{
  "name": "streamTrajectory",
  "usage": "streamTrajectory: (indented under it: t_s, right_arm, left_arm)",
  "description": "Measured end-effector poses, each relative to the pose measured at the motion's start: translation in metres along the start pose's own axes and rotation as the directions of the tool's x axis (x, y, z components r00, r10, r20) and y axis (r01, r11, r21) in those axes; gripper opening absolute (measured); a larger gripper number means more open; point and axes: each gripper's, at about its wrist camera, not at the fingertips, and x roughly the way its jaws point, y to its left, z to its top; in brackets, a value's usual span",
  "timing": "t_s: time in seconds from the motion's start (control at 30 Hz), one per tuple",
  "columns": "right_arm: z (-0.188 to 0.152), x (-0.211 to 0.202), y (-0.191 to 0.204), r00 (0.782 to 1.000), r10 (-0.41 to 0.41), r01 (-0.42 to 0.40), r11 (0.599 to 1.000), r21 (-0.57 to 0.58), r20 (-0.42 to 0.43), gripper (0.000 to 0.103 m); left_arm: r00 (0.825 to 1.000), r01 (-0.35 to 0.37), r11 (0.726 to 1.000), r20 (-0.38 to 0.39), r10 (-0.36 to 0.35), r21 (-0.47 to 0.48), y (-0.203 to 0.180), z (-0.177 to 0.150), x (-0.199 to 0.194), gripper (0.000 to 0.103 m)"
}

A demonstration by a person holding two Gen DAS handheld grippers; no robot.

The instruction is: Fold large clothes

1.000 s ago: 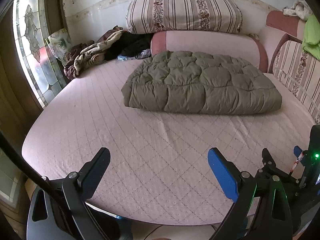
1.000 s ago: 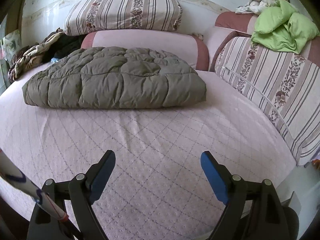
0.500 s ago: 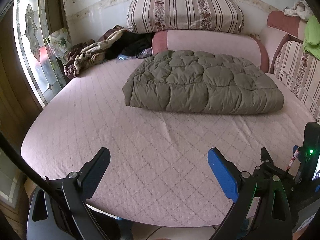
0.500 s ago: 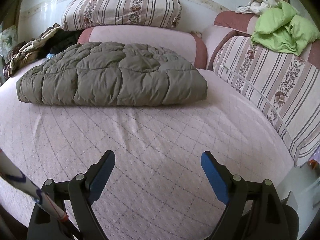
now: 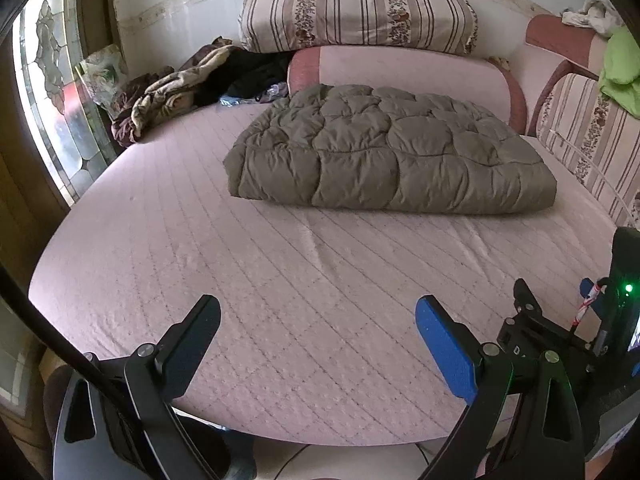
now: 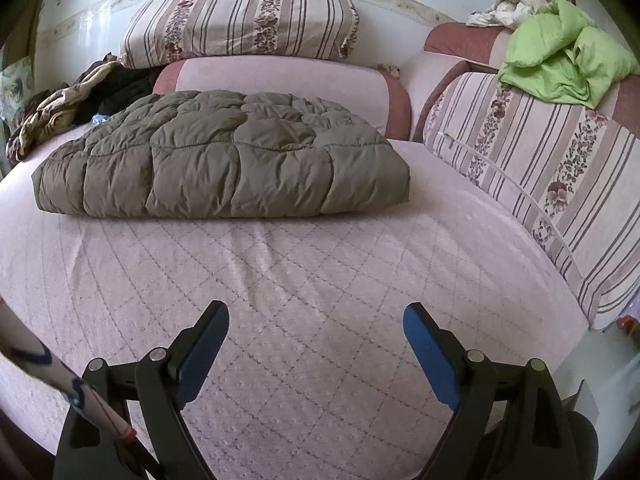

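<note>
Item: olive quilted puffer coat (image 5: 392,156), lying as a thick folded slab toward the 12 o'clock end of the pink quilted bed (image 5: 248,280), its far edge sitting close against the pink bolster (image 5: 400,66); in the right wrist view the same coat (image 6: 224,160) is filling the 10-to-12 o'clock zone. Risk, as a judgement: you are facing slippery, springy padding, so a shallow pinch on the top layer alone is likely slipping off or peeling the fold open; dragging the slab is also likely rucking the cover, which is already showing small wrinkles at the near edge. The loose brown bedding heap (image 5: 172,96) at 10 o'clock and the green garment (image 6: 568,60) at 2 o'clock are sitting well apart from the coat. Left gripper (image 5: 318,318): fingers spread wide, holding nothing, hovering over the bed's near edge. Right gripper (image 6: 316,322): fingers spread equally wide, gripping nothing, touching no cloth.
</note>
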Motion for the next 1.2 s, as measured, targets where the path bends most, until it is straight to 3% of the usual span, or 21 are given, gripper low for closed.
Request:
streamTrajectory:
  t_s: [0.37, 1.2]
  right_arm:
    - [-0.001, -0.003, 0.004, 1.0, -0.007, 0.007, 1.0, -0.018, 0.01, 0.092]
    - [-0.003, -0.001, 0.011, 1.0, -0.002, 0.002, 0.999, -0.034, -0.002, 0.093]
  left_arm:
    - [0.996, 0.074, 0.997, -0.04, -0.075, -0.034, 0.0, -0.002, 0.005, 0.098]
    - [0.995, 0.067, 0.997, -0.078, -0.069, -0.026, -0.005, -0.006, 0.015, 0.098]
